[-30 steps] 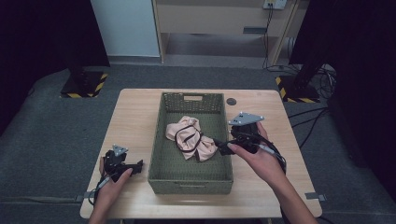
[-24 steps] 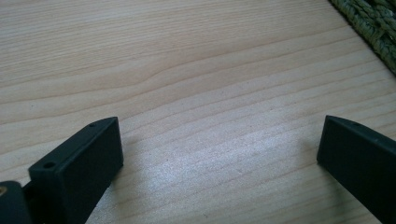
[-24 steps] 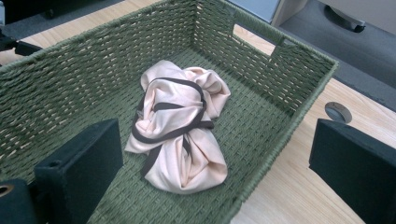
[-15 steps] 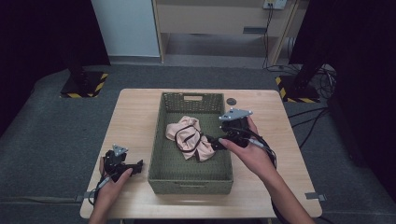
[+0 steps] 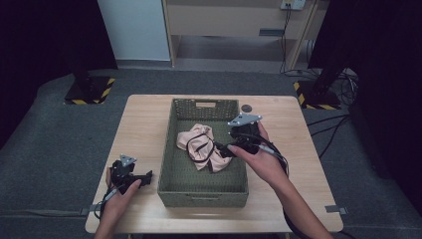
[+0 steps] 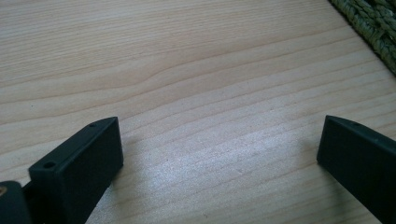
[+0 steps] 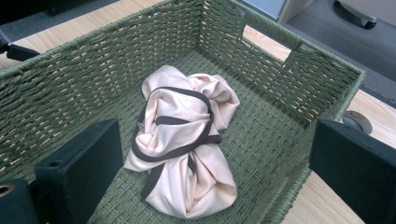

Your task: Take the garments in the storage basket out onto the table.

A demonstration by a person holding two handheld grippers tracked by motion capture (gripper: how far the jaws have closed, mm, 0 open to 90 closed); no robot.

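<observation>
A crumpled pale pink cloth with dark brown trim (image 5: 200, 145) (image 7: 184, 140) lies in the middle of a green woven basket (image 5: 171, 149) (image 7: 84, 60) on the wooden table. My right gripper (image 5: 222, 149) (image 7: 215, 172) is over the basket's right side, jaws wide apart and pointing at the cloth from just beside it, nothing between them. My left gripper (image 5: 145, 177) (image 6: 217, 154) rests low over bare table left of the basket's front corner, open and empty.
A small dark round disc (image 5: 246, 107) (image 7: 357, 122) lies on the table behind the basket's right corner. The basket's edge (image 6: 373, 28) is close to the left gripper. Bare wood (image 5: 144, 124) stretches left of the basket, and more (image 5: 288, 164) to its right.
My right gripper has moved left from the basket's right rim to above its inside, closer to the cloth. The left gripper has stayed where it was.
</observation>
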